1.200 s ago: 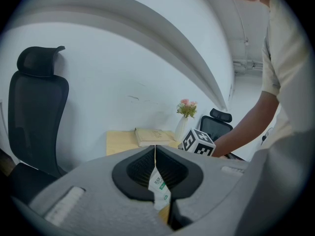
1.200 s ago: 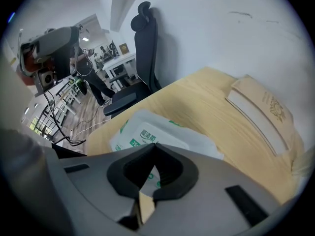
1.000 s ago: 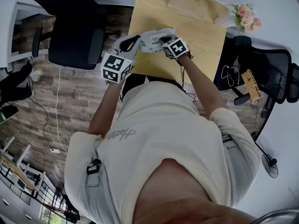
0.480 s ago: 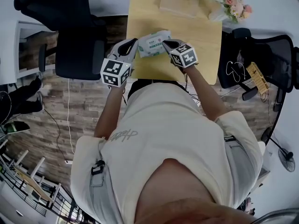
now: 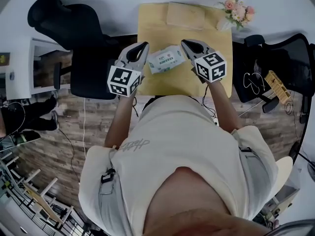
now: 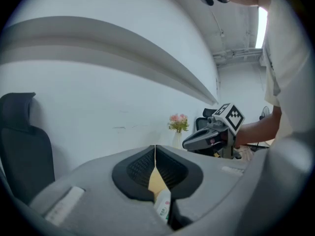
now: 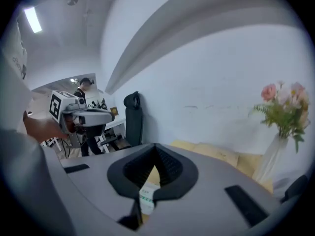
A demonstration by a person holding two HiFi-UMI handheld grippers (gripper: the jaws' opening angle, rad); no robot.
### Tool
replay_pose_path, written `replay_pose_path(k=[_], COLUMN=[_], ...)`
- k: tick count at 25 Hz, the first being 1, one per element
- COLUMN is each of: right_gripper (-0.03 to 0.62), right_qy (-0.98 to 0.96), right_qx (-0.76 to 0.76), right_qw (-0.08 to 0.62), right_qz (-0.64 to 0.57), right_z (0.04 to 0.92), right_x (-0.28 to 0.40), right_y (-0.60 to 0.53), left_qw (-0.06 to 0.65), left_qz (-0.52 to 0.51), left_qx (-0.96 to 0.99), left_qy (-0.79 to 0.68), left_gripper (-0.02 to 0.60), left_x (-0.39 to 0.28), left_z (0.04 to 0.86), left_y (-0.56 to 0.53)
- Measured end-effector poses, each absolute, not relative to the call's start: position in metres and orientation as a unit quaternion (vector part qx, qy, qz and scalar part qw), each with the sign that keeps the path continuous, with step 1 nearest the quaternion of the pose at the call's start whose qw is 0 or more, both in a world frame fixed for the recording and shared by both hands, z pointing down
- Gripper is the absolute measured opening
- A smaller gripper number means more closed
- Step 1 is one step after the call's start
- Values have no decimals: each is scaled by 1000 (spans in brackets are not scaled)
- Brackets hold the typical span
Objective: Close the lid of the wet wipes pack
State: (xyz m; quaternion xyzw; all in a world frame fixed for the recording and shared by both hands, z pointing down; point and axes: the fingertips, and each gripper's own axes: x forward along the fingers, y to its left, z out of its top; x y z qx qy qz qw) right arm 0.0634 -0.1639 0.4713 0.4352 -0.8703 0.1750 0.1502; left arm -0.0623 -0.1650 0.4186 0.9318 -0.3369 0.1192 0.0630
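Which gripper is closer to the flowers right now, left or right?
Right. The right gripper is just right of the wet wipes pack, toward the flowers; the left gripper is left of the pack, farther away.

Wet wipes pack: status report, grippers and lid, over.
Left gripper jaws shut, empty. Right gripper the same. Wet wipes pack lies on the table between them, apart from both; lid looks flat. Nothing in the way.

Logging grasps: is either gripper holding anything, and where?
Nothing is held. The left gripper and right gripper are shut and empty; the wet wipes pack lies on the table between them, apart from both.
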Motion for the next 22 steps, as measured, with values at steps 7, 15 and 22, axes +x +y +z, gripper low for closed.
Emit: replay_pose_path(k=[7,15,22], right_gripper=[2,2,2], right_qy=[-880,-879,-878], right_qx=[458,472,478], right_qw=[103,67,41], right_qz=[81,22,-10], right_z=[381,325,291], right_x=[80,95,101], right_y=[-174,-181,-183], left_qw=[-2,-49,-82], left_qz=[95,67,52], left_qx=[938,939,935], left_qy=[-333,-335,-342], left_gripper=[17,17,17], left_x=[-48,-36,-36], left_z=[358,303,271], left_y=[-175,-187,-197])
